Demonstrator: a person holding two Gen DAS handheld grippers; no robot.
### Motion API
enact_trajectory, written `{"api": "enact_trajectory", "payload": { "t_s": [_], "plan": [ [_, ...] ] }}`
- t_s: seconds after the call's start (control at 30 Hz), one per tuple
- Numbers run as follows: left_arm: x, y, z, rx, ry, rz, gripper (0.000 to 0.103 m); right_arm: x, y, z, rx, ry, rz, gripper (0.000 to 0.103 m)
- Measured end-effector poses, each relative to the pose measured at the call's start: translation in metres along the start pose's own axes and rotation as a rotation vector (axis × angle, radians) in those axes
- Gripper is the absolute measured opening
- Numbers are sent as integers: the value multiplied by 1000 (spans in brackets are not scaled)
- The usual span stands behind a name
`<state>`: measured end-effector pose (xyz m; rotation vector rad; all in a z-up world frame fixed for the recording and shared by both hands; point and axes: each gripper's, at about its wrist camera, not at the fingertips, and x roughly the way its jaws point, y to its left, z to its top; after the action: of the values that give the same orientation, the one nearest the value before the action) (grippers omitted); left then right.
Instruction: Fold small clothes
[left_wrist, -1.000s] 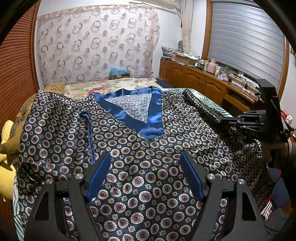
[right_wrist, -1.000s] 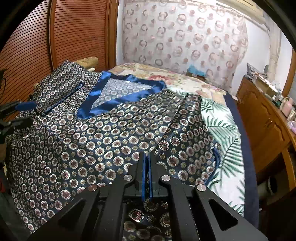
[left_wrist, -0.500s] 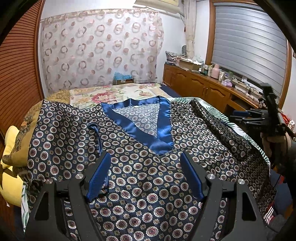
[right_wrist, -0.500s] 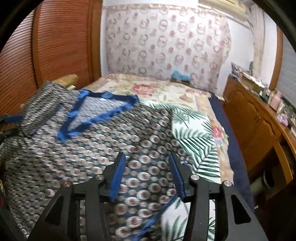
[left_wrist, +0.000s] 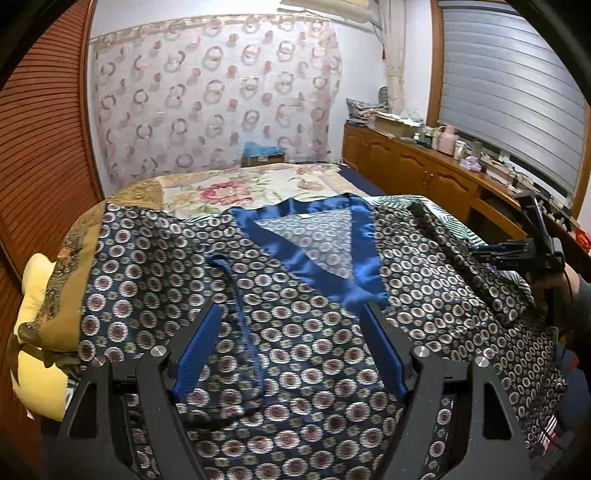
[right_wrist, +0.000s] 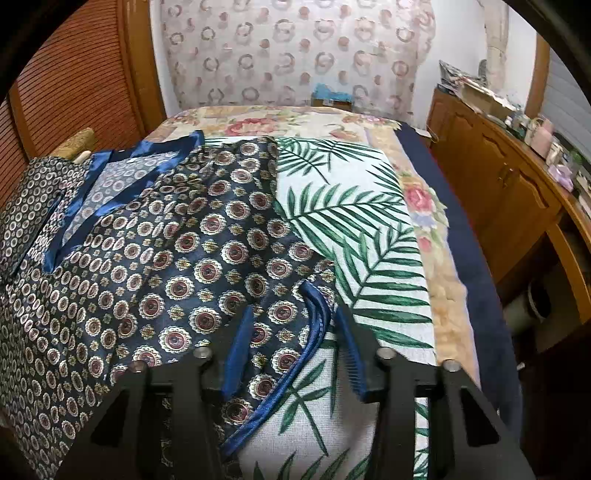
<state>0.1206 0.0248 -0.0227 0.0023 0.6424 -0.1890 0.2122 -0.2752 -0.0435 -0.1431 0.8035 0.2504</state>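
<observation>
Right wrist view, 1 patterned top (right_wrist: 177, 258), right claw (right_wrist: 291, 325) closing round its hem, left claw (left_wrist: 291, 332) spread

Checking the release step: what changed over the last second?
Right tongs let go of the folded sleeve, moved out to the blue-trimmed sleeve edge, and are closing around it. The sleeve is unfolded again. Left tongs stayed open above the shirt.

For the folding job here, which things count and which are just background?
Job: patterned top; its blue-trimmed sleeve cuff; left gripper, open; right gripper, closing around the cuff.
Background: leaf-print sheet; yellow pillow; cabinet; curtain.
</observation>
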Motion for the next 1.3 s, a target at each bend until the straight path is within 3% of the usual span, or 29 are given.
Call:
{"api": "enact_trajectory", "payload": {
  "t_s": [0.07,0.13,0.5,0.63,0.73,0.8,0.87,0.93,1.13,1.3],
  "plan": [
    [-1,5,0,-8,-2,9,78,-3,3,-1,-22,-3,1,8],
    [-2,9,-2,-13,-3,17,78,-2,6,-2,-29,-5,13,6],
    [-6,30,-2,-30,-10,47,78,-49,56,16,-132,-149,116,4],
    [-6,38,1,-32,-13,58,78,-56,90,27,-185,-164,181,4],
    [-5,44,4,-38,-13,68,78,-45,110,41,-213,-150,175,4],
    [-3,48,6,-42,-10,75,78,-36,116,50,-218,-140,172,15],
    [0,54,7,-44,-2,86,78,-26,116,59,-234,-119,138,40],
    [4,60,7,-39,7,111,78,-18,118,63,-265,-108,89,52],
    [12,85,6,-58,30,147,78,6,77,62,-194,-43,-10,52],
    [19,102,12,-62,47,182,78,33,49,63,-128,29,31,52]
  ]
}}
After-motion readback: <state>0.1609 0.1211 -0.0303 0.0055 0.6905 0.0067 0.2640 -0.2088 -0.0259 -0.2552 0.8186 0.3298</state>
